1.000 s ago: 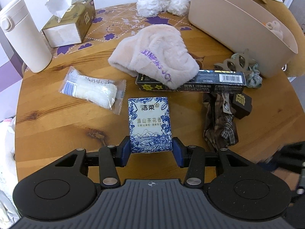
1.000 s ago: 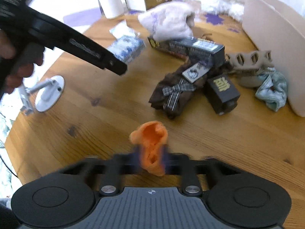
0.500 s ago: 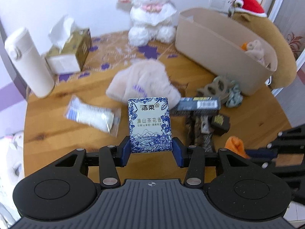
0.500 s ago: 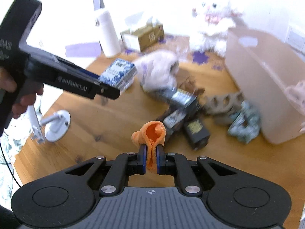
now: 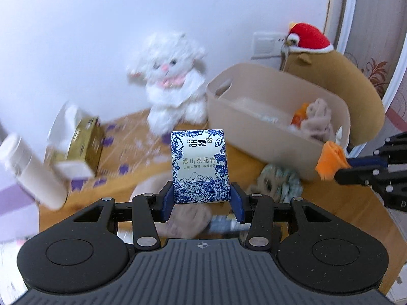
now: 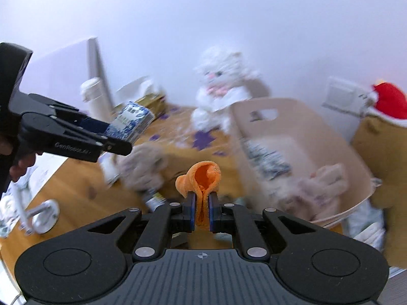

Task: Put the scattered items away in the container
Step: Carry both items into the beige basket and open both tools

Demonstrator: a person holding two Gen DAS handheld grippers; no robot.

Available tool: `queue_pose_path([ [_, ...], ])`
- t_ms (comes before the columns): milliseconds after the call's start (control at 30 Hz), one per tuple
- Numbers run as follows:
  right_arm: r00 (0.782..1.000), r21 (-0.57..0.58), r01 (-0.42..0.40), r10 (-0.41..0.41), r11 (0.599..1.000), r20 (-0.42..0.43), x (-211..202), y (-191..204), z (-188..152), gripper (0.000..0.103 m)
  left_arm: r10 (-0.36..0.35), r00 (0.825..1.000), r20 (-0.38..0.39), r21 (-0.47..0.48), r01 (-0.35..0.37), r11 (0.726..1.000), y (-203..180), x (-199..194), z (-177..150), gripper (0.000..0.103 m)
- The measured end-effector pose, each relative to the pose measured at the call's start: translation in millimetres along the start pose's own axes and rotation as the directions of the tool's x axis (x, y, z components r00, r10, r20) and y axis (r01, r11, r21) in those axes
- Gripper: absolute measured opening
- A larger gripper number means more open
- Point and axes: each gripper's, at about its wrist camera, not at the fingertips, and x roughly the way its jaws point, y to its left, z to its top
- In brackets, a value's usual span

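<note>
Both grippers have risen off the worktop [image 5: 84, 198] toward the bin [image 5: 254, 127], left gripper [image 5: 202, 200] clamped on the tissue pack [image 5: 201, 167], right gripper [image 6: 202, 212] pinching the orange cloth [image 6: 203, 175], held high to clear its rim.

Lighting was bright, diffuse, cool-tinted; shadows soft. Both views had strong fisheye curvature, dark corner vignette. Background motion-blurred: white plush lamb [image 5: 173, 84], tissue box [image 5: 76, 147], beige bin [image 6: 300, 157] smeared. Held tissue pack [image 5: 201, 167], orange cloth [image 6: 203, 178] stayed sharp.
</note>
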Motion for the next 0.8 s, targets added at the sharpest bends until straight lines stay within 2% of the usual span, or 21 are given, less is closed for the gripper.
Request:
queue_pose_path([
  [167,0.997,0.038,0.061,-0.062,0.997,0.036,-4.2,-41.7,13.4,0.01,-0.022,0.999,0.036,0.032,0.02,0.999,-23.5,15.2,36.8,0.046],
  [400,0.992,0.097,0.117,-0.12,0.988,0.03,9.7,-87.2,21.2,0.01,-0.043,0.998,0.055,0.066,0.039,0.997,-58.5,51.1,84.7,0.046],
  [600,0.99,0.138,0.138,-0.138,0.981,-0.01,34.9,-113.9,24.0,0.01,-0.049,0.999,0.003,0.102,0.049,0.994,-86.5,93.7,110.1,0.047],
  [800,0.99,0.205,0.131,-0.117,0.97,-0.079,66.7,-133.5,20.6,0.01,-0.049,0.994,-0.093,0.1,0.058,0.993,-107.9,134.9,115.6,0.046],
])
